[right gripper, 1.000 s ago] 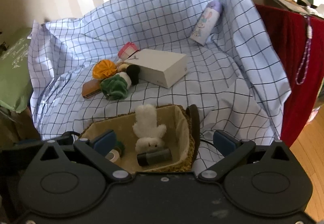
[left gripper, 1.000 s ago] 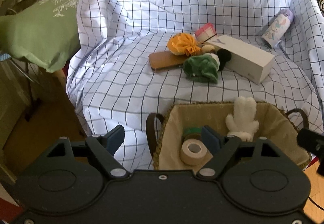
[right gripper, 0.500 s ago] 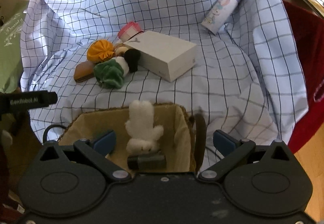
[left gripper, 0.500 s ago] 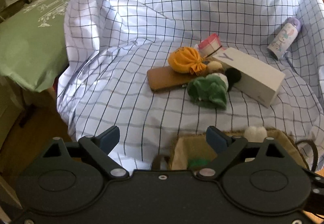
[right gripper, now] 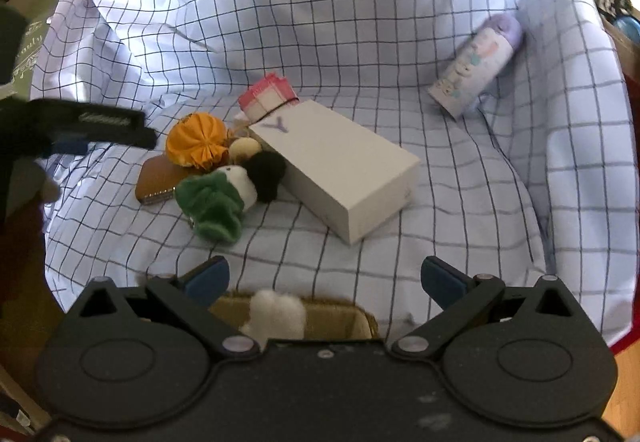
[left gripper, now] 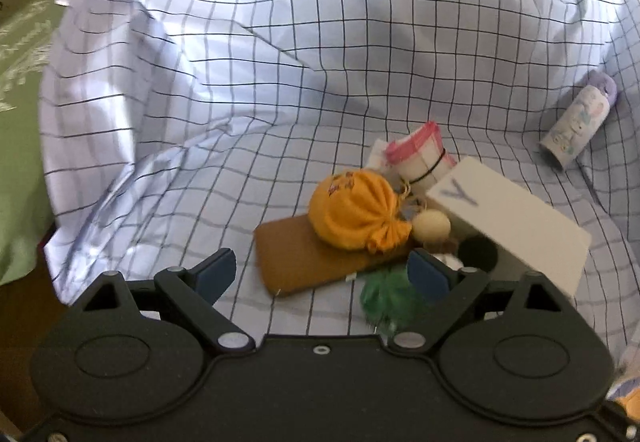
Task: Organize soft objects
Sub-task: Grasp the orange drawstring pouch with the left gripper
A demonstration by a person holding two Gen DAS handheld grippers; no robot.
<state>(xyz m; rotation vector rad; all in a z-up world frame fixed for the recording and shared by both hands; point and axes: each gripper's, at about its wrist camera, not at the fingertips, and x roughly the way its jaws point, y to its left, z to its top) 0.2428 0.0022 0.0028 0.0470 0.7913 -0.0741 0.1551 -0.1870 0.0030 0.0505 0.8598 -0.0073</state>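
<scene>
Woven basket (right gripper: 356, 318) holds a white plush toy (right gripper: 278, 312).

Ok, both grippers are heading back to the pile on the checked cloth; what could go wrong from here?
1. The green plush lies against the black pompom and white box, so the open left gripper may pinch a neighbour too.
2. The orange pouch rests on the brown wallet; lifting it could drag the wallet.
3. The open right gripper hangs above the basket and could knock it.

Grey letter "Y" on the white box (right gripper: 340, 162), cursive lettering on green cushion (left gripper: 20, 54) unreadable
</scene>
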